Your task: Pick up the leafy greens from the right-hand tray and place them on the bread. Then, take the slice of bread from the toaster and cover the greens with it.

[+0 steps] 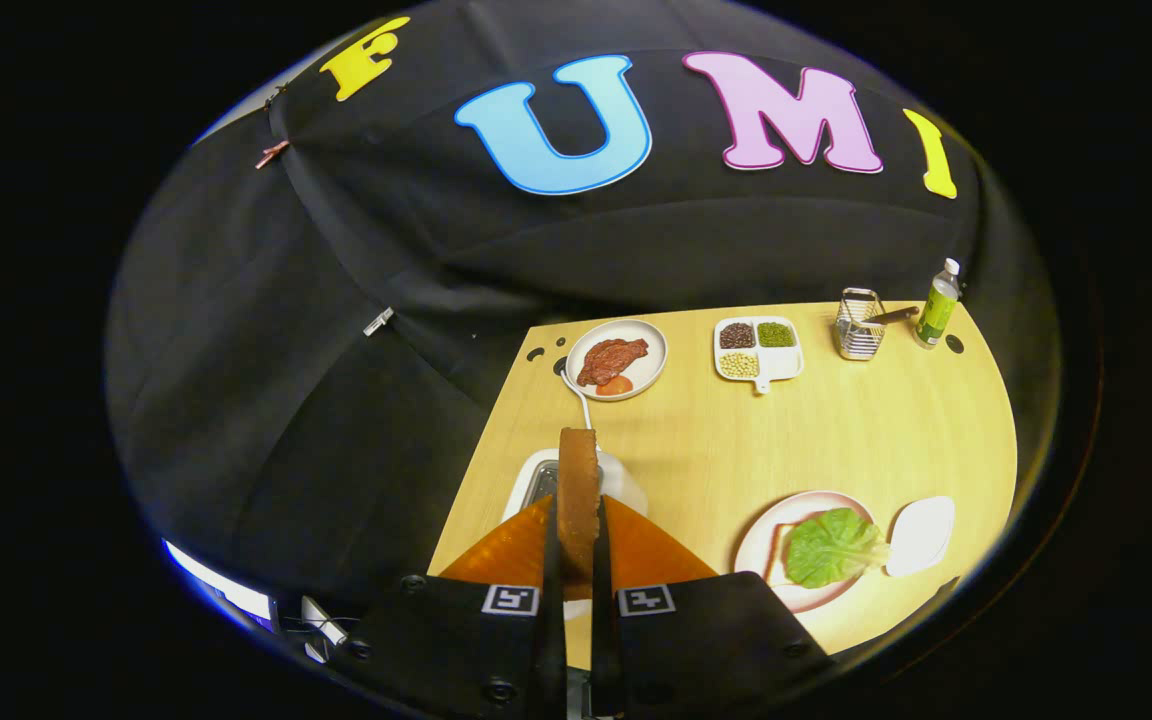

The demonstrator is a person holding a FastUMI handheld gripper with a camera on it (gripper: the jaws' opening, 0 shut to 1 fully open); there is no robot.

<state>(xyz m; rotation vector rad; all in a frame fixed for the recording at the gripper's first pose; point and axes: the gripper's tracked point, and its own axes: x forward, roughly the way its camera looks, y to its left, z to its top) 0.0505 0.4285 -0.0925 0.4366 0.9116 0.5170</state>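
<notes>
The wooden table carries the white toaster on its near left, and to the right a plate with the leafy greens lying on it. The gripper is clamped on 1 slice of bread, held upright above the toaster. At the far side sit a plate of meat, a 3-part dish of beans, a wire rack and a bottle.

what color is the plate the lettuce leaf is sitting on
Pale pink plate, under the green lettuce leaf; gripper view.
</notes>
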